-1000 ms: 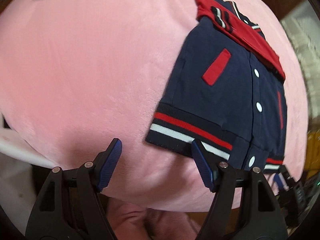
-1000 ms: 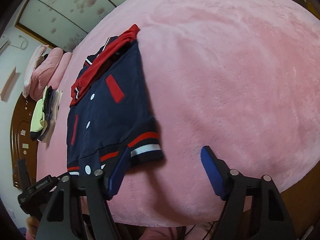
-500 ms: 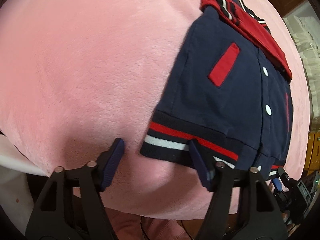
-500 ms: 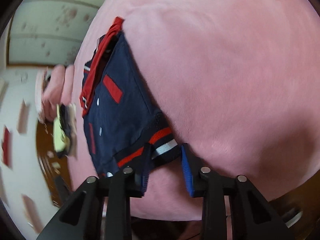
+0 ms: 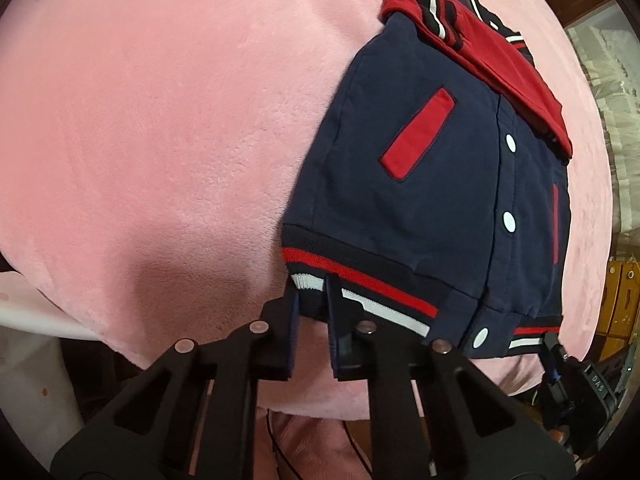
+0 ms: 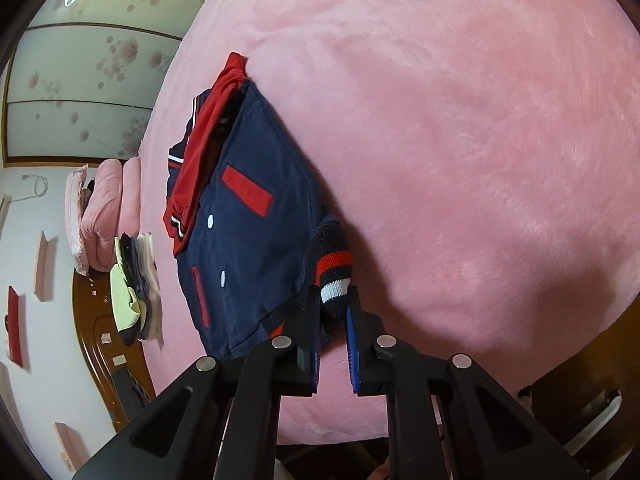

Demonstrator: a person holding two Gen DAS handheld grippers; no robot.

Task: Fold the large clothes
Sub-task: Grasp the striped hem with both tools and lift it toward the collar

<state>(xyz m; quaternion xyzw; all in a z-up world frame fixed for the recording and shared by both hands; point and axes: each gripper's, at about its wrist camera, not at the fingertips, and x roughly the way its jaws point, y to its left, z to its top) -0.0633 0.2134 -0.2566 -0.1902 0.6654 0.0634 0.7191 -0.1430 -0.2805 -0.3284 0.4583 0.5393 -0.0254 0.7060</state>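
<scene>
The jacket [image 5: 432, 184] is laid flat on the pink blanket [image 5: 160, 140], near the blanket's near edge. Its long axis is run hem-to-collar: the hem [image 5: 360, 284] is pointed toward the grippers, the collar end away, at the top of the left wrist view. In the right wrist view the same axis is seen slanted, collar end at upper left.

Materials/shapes:
- Body: navy knit, matte, roughly rectangular as folded.
- Hem: ribbed band w/ red and white stripes.
- Red sleeve [image 5: 492, 52] is folded across the top end; striped cuff is seen there.
- Red welt pocket [image 5: 420, 132]: slim slanted bar, one on each front panel.
- White snaps [image 5: 509, 222]: round, set in a line along the placket.
- Blanket: plush, short pile, soft.

Left gripper [image 5: 312, 300]: jaws have just been closing and are now narrow, pinched on the hem at its left corner; ribbing is seen between the pads.

Right gripper [image 6: 334, 316]: jaws have just been closing, also narrow; the hem's opposite corner is clamped between the blue pads [image 6: 352, 344], and the ribbing is bunched up and lifted slightly off the blanket.

A clothes stack [image 6: 134, 284] and pink pillows [image 6: 104, 216] are seen at the far side, well apart from the jacket.
</scene>
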